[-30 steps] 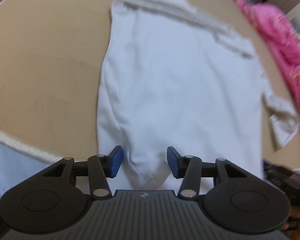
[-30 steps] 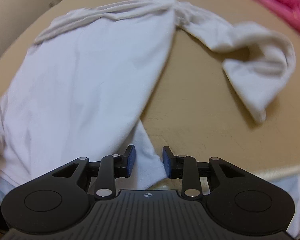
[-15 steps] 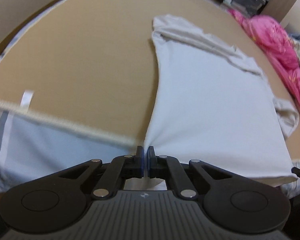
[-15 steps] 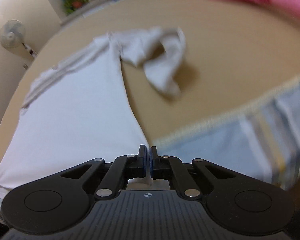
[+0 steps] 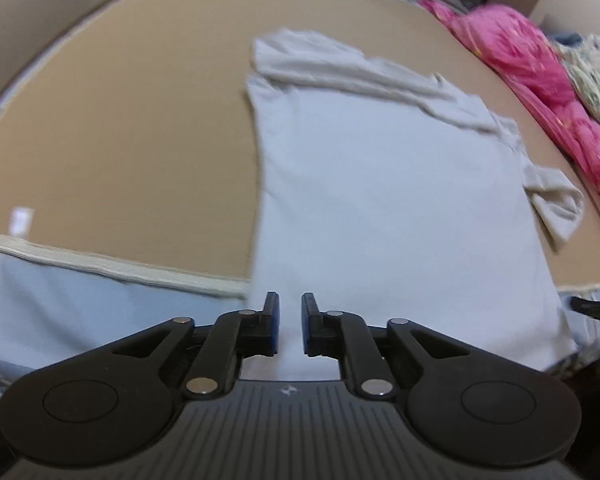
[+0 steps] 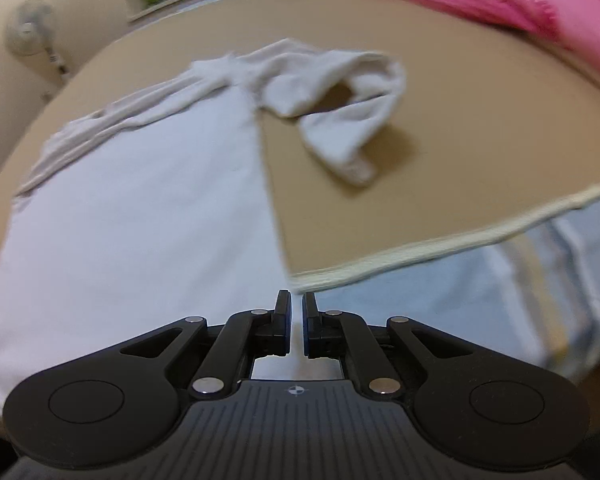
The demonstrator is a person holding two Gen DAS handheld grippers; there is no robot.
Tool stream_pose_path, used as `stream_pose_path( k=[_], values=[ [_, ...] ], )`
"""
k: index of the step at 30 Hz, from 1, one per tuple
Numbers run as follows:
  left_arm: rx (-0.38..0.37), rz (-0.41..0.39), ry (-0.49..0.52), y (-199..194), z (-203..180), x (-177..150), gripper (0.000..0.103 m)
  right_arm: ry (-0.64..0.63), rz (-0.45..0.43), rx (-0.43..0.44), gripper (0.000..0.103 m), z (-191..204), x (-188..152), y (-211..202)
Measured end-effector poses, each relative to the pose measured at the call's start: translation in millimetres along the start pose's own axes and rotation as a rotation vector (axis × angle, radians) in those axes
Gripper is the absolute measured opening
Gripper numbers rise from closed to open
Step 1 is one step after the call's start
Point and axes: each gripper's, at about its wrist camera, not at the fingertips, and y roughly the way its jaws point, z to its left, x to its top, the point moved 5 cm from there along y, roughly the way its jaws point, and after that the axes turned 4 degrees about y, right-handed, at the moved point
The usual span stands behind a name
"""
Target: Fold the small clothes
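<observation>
- White shirt [image 5: 396, 208] lies flat on the tan board [image 5: 120, 140], its long axis running straight away from both claws, hem nearest.
- Left gripper [image 5: 290, 322] is parted over the hem's left corner, gripping nothing.
- Right gripper [image 6: 296, 322] is barely parted at the right corner (loose sleeve [image 6: 340, 120] bunched far right).
</observation>
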Motion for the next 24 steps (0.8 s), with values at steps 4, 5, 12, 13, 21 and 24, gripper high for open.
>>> stream_pose_path(
  k=[4,5,12,13,21,24],
  values=[
    [0.082,0.222,0.053,46.6,-10.9,-14.0,0.032,-0.004,0.202,-0.078,0.008,-8.5,-19.6,47.3],
    [0.11,0.242,0.075,51.9,-13.5,-13.1,0.032,0.019,0.191,-0.071,0.009,-6.8,-15.1,43.5],
    [0.117,0.044,0.097,24.8,-34.4,33.4,0.034,0.154,-0.15,0.053,0.024,-8.0,50.5,-17.5],
    [0.112,0.033,0.093,26.0,-37.9,37.7,0.034,0.186,-0.186,0.079,0.024,-11.9,63.6,-21.3],
    [0.1,-0.008,0.139,64.8,-79.9,33.7,0.034,0.506,-0.193,0.262,0.054,-39.3,142.8,32.0],
    [0.11,0.001,0.16,82.3,-90.3,31.1,0.034,0.617,-0.18,0.218,0.055,-53.8,163.5,68.7]
  ],
)
